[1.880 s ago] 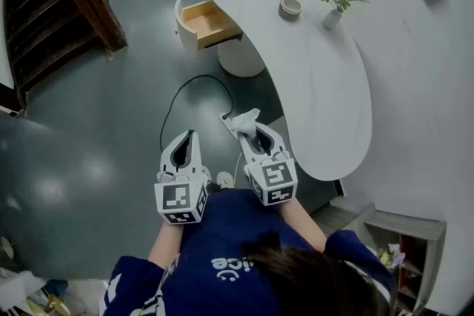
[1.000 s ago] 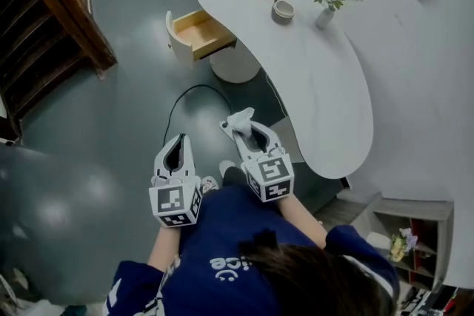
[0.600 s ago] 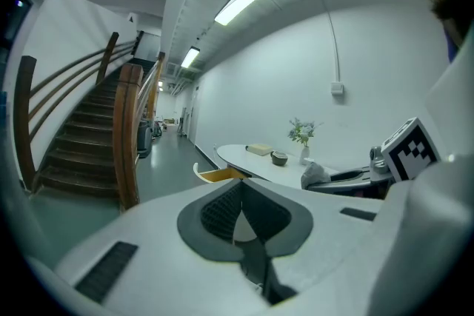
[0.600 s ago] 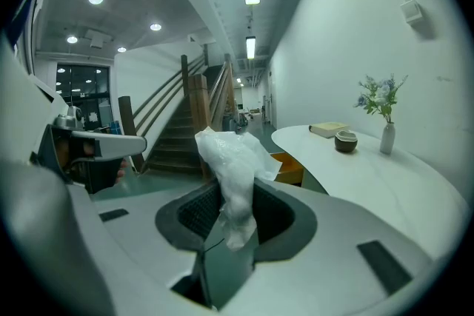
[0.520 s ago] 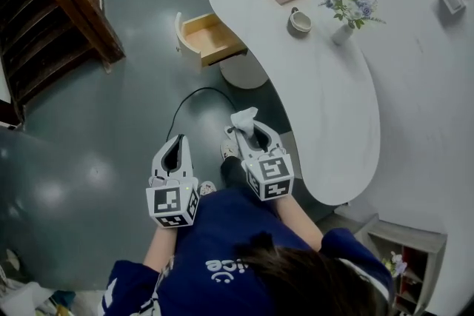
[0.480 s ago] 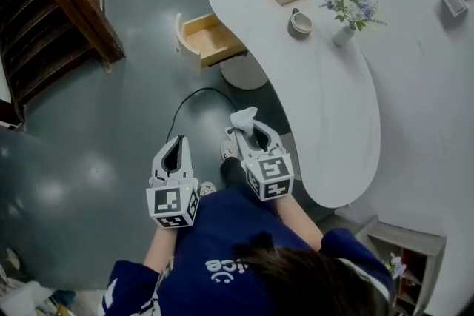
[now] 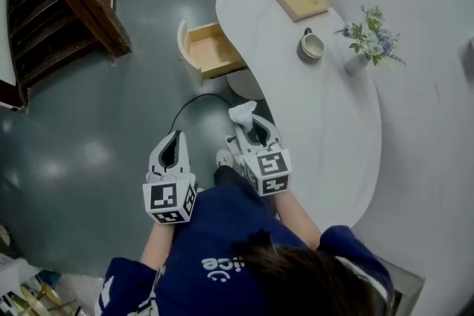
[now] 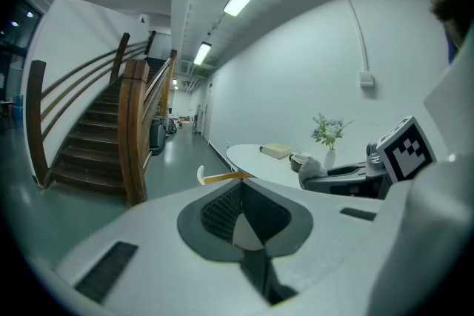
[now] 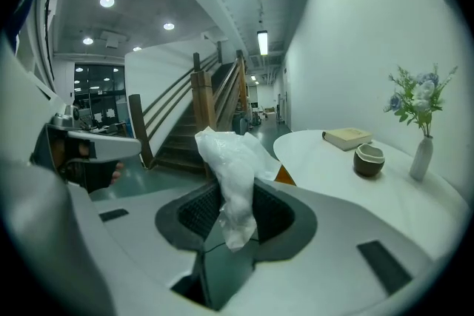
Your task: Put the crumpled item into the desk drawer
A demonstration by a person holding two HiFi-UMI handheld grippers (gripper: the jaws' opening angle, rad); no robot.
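Note:
A crumpled white plastic item point(image 7: 241, 113) sticks up from between the jaws of my right gripper point(image 7: 249, 131), which is shut on it. In the right gripper view the crumpled item point(image 9: 231, 163) rises out of the right gripper point(image 9: 235, 197) and hides part of the stairs. The desk drawer point(image 7: 209, 49) stands pulled out, light wood and empty, ahead of both grippers at the white desk's point(image 7: 326, 115) far left end. My left gripper point(image 7: 172, 146) hangs beside the right one over the floor, shut with nothing in it; its pads meet in the left gripper view point(image 8: 241, 187).
On the desk lie a tan book point(image 7: 302, 1), a small cup point(image 7: 312, 46) and a vase of flowers point(image 7: 366, 41). A black cable point(image 7: 194, 101) loops on the grey floor below the drawer. A wooden staircase point(image 7: 70, 0) rises at the left.
The desk and open drawer have come a little nearer to the grippers in the head view. The right gripper still grips the crumpled item; the left stays shut.

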